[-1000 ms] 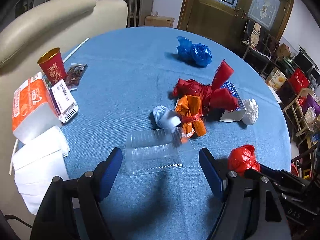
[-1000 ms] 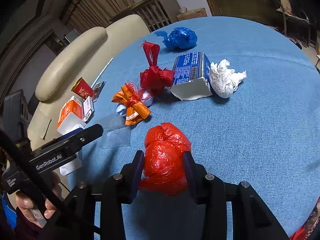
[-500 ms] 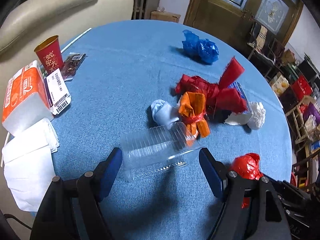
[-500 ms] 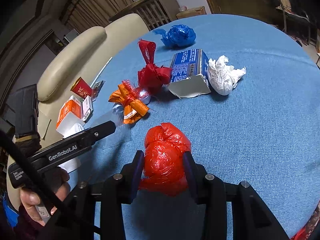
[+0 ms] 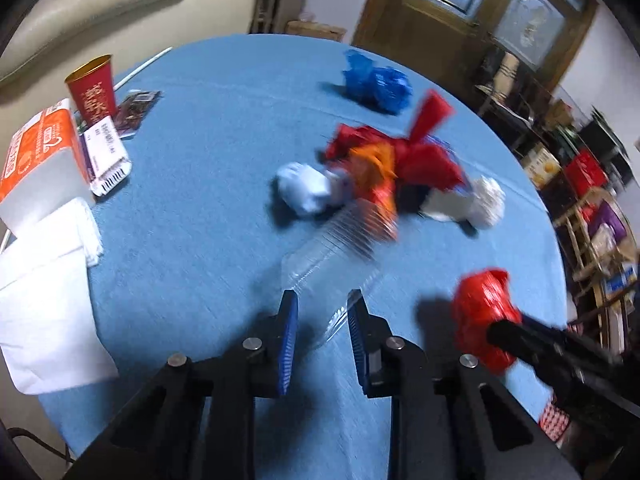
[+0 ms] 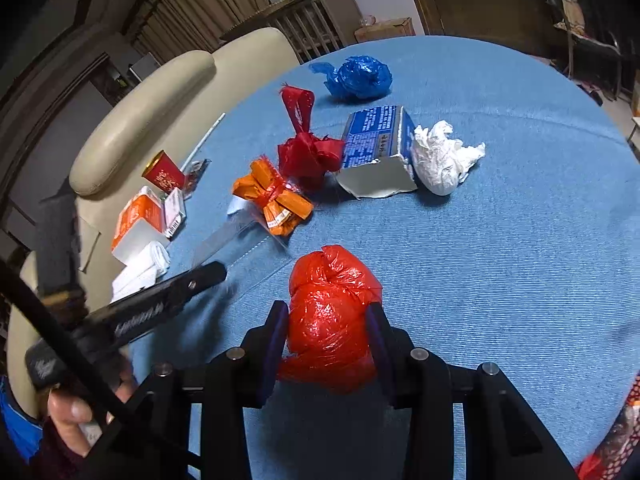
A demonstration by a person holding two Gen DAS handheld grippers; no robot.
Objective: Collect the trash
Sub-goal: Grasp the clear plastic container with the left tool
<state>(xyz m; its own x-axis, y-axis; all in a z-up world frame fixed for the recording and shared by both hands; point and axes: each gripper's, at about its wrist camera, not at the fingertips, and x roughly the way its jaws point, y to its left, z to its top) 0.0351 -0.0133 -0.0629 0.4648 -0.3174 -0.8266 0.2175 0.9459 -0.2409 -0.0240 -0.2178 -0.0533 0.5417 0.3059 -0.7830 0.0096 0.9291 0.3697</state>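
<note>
A clear plastic container point(image 5: 336, 248) lies tilted on the blue tablecloth point(image 5: 208, 152), its near end between the blue pads of my left gripper point(image 5: 322, 320). The jaws are closing and pinch that end. My right gripper point(image 6: 328, 328) is shut on a crumpled red plastic bag point(image 6: 330, 300), which rests low over the cloth at the near edge. More trash lies beyond: an orange wrapper point(image 6: 276, 200), a red ribbon bag point(image 6: 308, 156), a torn blue carton point(image 6: 380, 140), a white tissue wad point(image 6: 440, 160) and a blue bag point(image 6: 356, 78).
At the table's left stand a red paper cup point(image 5: 92, 94), an orange tissue pack point(image 5: 36, 160) and white napkins point(image 5: 44, 292). A beige sofa point(image 6: 160, 104) runs behind that side. A hand point(image 6: 76, 412) holds the left gripper's handle.
The left jaws have narrowed from wide apart to a pinch on the clear container's near end, and the container has turned and tipped up. The right gripper keeps still with the red bag.
</note>
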